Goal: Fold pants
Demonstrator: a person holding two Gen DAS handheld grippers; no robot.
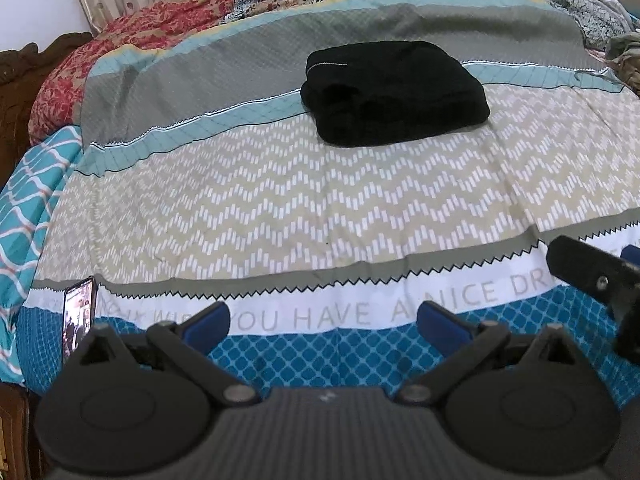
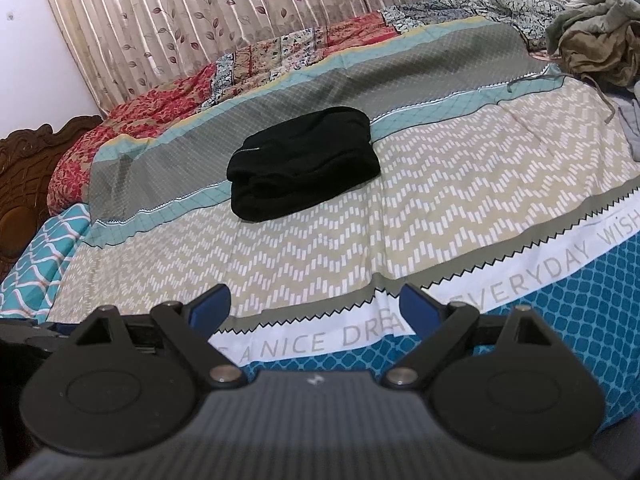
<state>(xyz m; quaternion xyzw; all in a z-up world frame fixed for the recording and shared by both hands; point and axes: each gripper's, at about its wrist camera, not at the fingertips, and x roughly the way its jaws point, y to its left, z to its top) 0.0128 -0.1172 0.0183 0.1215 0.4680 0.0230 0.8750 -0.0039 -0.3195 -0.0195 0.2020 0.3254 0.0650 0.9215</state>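
Black pants (image 1: 394, 94) lie folded into a compact bundle on the patterned bedspread (image 1: 280, 216), well beyond both grippers; the same black pants (image 2: 302, 162) show in the right wrist view, left of centre. My left gripper (image 1: 322, 326) is open with blue pads and nothing between them, hovering over the near edge of the bed. My right gripper (image 2: 316, 306) is likewise open and holds nothing, also at the near edge. Part of the right gripper (image 1: 596, 276) shows at the right edge of the left wrist view.
A phone (image 1: 80, 316) with a lit screen stands at the bed's near left. Crumpled clothes (image 2: 596, 36) pile up at the far right. A red floral quilt (image 2: 160, 112) and a curtain (image 2: 220, 12) lie behind; a carved wooden bed frame (image 2: 28, 168) is at the left.
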